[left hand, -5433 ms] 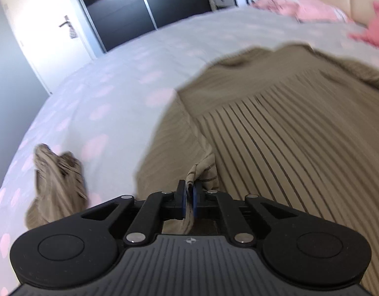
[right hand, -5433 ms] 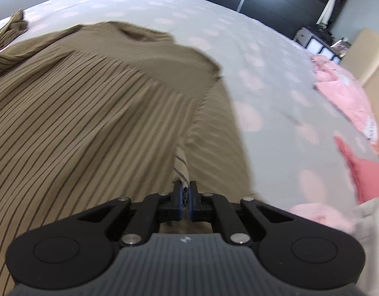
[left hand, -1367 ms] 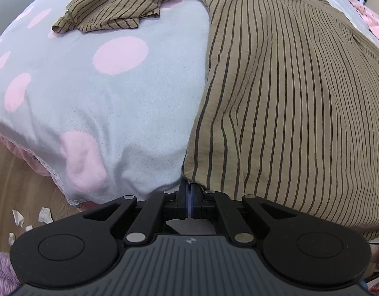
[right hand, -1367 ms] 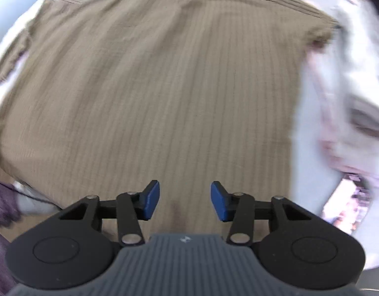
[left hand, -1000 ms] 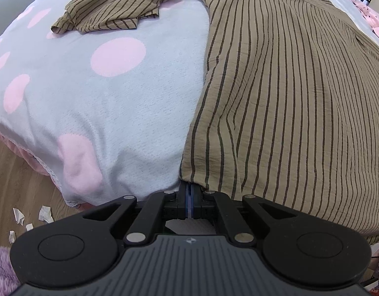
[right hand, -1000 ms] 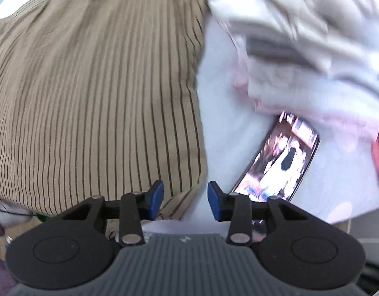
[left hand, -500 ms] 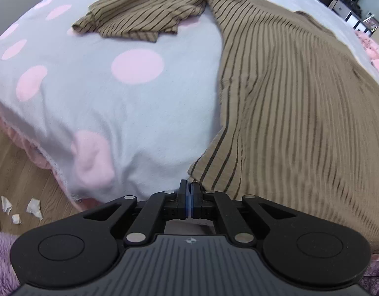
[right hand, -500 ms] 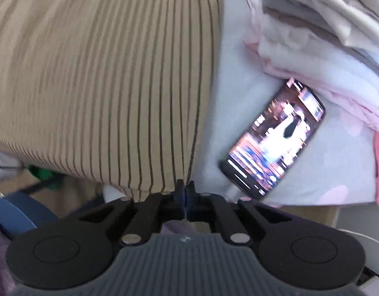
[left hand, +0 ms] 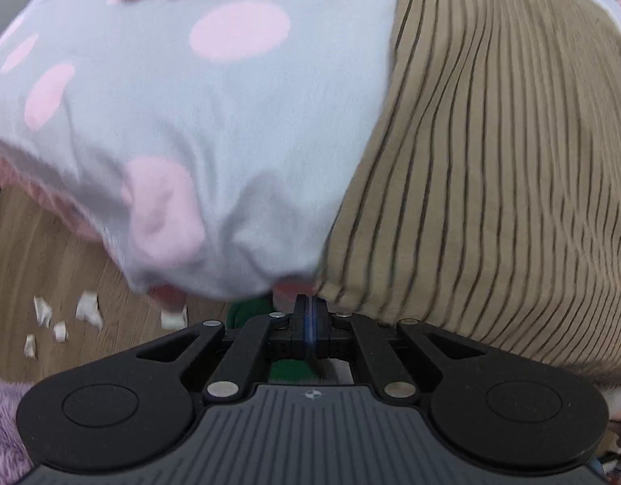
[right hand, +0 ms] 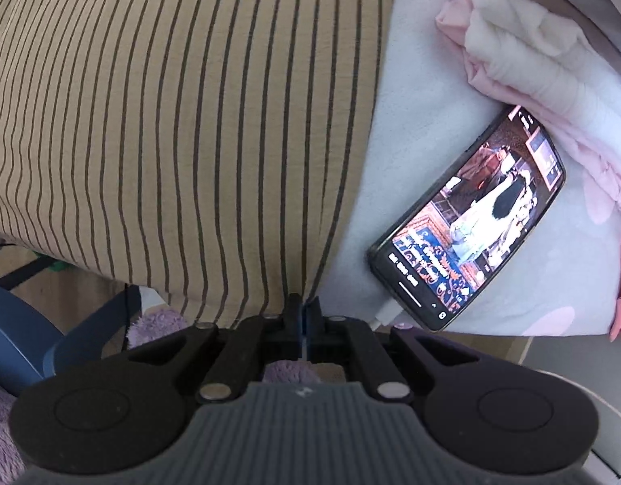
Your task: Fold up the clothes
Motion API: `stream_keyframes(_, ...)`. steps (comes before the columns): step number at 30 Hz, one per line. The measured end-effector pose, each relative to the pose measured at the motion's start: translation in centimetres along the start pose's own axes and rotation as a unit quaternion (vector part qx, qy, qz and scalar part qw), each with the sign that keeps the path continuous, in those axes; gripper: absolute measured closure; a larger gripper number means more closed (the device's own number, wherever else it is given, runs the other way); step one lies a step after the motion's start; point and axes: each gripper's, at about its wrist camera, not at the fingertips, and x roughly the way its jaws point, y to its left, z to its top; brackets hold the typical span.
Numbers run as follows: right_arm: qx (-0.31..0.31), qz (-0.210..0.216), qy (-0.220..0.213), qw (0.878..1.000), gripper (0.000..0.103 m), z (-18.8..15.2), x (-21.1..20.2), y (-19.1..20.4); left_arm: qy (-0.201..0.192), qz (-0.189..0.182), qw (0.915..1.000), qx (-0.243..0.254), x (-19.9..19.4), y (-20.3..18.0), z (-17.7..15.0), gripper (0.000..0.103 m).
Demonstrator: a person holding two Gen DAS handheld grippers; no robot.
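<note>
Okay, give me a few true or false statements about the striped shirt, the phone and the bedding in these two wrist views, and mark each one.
1. The striped shirt is tan with thin dark lines. True.
2. The phone has a dark, switched-off screen. False: its screen is lit and shows a picture.
3. A white cable is plugged into the phone's lower end. True.
4. The bedding is plain white. False: it is pale with large pink dots.
5. The phone lies on top of the striped shirt. False: it lies on the bedding beside the shirt's edge, near a pile of pale pink and white clothes.
6. Small white scraps lie on the wooden floor. True.
</note>
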Motion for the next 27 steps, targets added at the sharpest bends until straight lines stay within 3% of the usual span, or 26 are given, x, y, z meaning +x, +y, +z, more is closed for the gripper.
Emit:
stream_keyframes(1,0.003,-0.001,0.001,1.0,0.096,0.0,-0.2,0.0,0.001,-0.009,1.0,-0.003,-0.3,0.0,0.0,0.103)
stream_keyframes(4,0.013,0.0,-0.026,1.0,0.081,-0.2,-1.9,-0.1,-0.009,-0.046,0.9989,0.0,-2.3,-0.3,-0.2,0.101)
stream_keyframes(8,0.001,-0.007,-0.076,0.997,0.08,-0.7,-5.4,0.4,-0.057,-0.106,0.9927,0.005,-5.6,-0.9,0.6,0.087)
stream_keyframes(10,0.0,-0.003,-0.108,0.994,0.08,-0.4,-7.1,0.9,-0.09,-0.126,0.9878,0.015,-6.6,-1.6,2.0,0.086)
stream_keyframes(13,0.002,0.011,-0.161,0.987,0.08,0.8,-9.3,1.8,-0.138,-0.122,0.9817,0.047,-7.2,-3.0,4.8,0.086)
stream_keyframes(15,0.004,0.008,-0.201,0.98,0.08,1.7,-9.7,5.2,-0.168,-0.121,0.9762,0.065,-7.0,-4.0,6.8,0.086)
stream_keyframes(20,0.037,0.002,-0.255,0.966,0.079,5.8,-8.3,5.2,-0.217,-0.133,0.9619,0.1,-5.2,-6.1,11.3,0.086)
stream_keyframes(23,0.064,-0.002,-0.271,0.96,0.076,6.7,-4.6,3.5,-0.208,-0.136,0.9631,0.103,-3.4,-6.9,12.6,0.086)
stream_keyframes(27,0.064,-0.002,-0.244,0.968,0.076,7.4,-2.9,3.2,-0.141,-0.109,0.9725,0.15,-1.3,-7.9,11.3,0.086)
